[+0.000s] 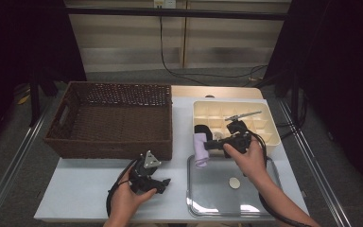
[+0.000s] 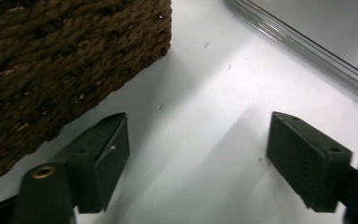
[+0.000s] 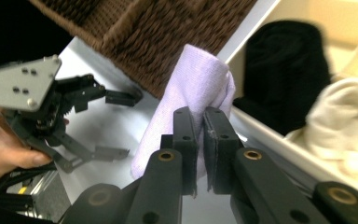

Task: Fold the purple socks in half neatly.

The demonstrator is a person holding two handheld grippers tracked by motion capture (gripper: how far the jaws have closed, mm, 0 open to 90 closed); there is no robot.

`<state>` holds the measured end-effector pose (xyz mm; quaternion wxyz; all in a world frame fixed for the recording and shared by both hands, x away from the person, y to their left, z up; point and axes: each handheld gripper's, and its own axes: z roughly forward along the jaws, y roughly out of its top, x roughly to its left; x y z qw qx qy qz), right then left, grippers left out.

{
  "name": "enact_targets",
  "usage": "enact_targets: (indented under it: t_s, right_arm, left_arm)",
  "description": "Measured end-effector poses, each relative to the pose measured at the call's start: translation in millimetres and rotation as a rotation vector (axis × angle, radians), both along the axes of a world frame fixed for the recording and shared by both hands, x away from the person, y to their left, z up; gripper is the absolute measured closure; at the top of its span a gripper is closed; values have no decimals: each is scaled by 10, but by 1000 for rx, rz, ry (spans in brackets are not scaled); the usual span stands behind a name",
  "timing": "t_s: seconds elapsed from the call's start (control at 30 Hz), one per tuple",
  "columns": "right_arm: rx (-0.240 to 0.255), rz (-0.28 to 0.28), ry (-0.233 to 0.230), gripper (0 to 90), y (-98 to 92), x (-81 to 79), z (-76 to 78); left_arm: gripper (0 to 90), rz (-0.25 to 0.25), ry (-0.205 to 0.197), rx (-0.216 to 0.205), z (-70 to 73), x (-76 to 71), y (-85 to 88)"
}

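Note:
A lilac cloth (image 1: 201, 150) (image 3: 196, 84) hangs folded from my right gripper (image 1: 208, 145) (image 3: 200, 116), which is shut on it above the near left corner of a cream divided box (image 1: 270, 126). In that corner of the box lie a black bundle (image 1: 201, 128) (image 3: 284, 70) and a cream cloth (image 3: 345, 126). My left gripper (image 1: 163, 185) (image 2: 198, 154) stands open with nothing between its jaws, low over the white table by the near right corner of the wicker basket (image 1: 108, 118) (image 2: 51, 56). The right gripper view also catches the left gripper (image 3: 126, 123), held in a hand.
A shiny metal tray (image 1: 203, 189) (image 2: 307, 42) lies in front of the box with a small pale disc (image 1: 235, 182) on it. The large brown basket fills the table's left half. A cable (image 1: 170, 66) runs down the back wall behind the table.

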<state>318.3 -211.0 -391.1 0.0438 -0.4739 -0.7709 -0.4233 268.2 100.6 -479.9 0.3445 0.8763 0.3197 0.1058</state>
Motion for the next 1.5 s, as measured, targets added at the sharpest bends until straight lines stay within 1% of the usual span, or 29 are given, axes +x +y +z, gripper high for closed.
enact_targets:
  t_s: [0.03,0.07,0.1,0.13,0.2,0.27,0.4,0.43,0.47,0.5,0.53,0.57,0.67,0.83,1.0,1.13,1.17,1.2,1.27,1.37,1.4,1.5]
  right_arm:
    - [-3,-2,3,841,-23,12,16]
    - [-13,-7,-1,841,-47,20,34]
    - [-12,-13,1,841,-70,28,52]
    - [-6,-13,0,841,-99,39,65]
    - [-1,-29,-4,841,-155,53,105]
    - [4,-41,-8,841,-208,70,150]
    - [-14,-59,-19,840,-297,116,241]
    - [-15,-65,-23,840,-320,130,257]
    - [-17,-72,-27,840,-339,143,273]
    - [-17,-77,-28,840,-360,157,285]
    - [-18,-83,-27,839,-379,172,295]
    - [-20,-89,-23,840,-395,186,302]
    - [-28,-101,-13,840,-441,242,298]
    - [-32,-122,-11,839,-499,307,296]
    - [-54,-143,-8,839,-565,378,291]
    - [-64,-162,4,838,-638,433,243]
    - [-67,-167,9,838,-657,444,225]
    - [-70,-176,11,838,-680,450,209]
    - [-68,-189,18,838,-735,462,175]
    - [-87,-200,27,837,-813,471,145]
    - [-89,-204,28,837,-843,472,137]
    - [-95,-222,38,836,-933,482,107]
  left_arm:
    - [189,-8,-7,11,-1,-2,-1]
    - [178,-12,-5,16,0,-6,-2]
    - [166,-12,-5,7,-11,-10,-5]
    - [160,-13,-15,11,-11,-9,1]
    - [159,-18,-15,12,-13,-15,6]
    - [159,-14,-17,-6,-28,-21,7]
    - [157,-14,-22,-2,-30,-26,16]
    - [157,-13,-27,-9,-37,-29,18]
    - [155,-17,-30,-25,-53,-32,25]
    - [154,-18,-45,-31,-63,-34,36]
    - [153,-17,-42,-39,-67,-42,39]
    - [153,-16,-49,-41,-74,-47,47]
    - [154,-16,-50,-44,-76,-47,45]
    - [154,-15,-49,-42,-75,-47,45]
    - [153,-16,-48,-44,-77,-48,45]
    - [154,-16,-45,-46,-75,-48,45]
    - [153,-19,-45,-41,-73,-46,48]
    - [153,-16,-44,-46,-75,-48,45]
    - [154,-18,-45,-42,-74,-46,48]
    - [153,-17,-43,-46,-75,-47,46]
    - [154,-19,-45,-41,-73,-45,49]
    - [153,-18,-46,-44,-76,-44,47]
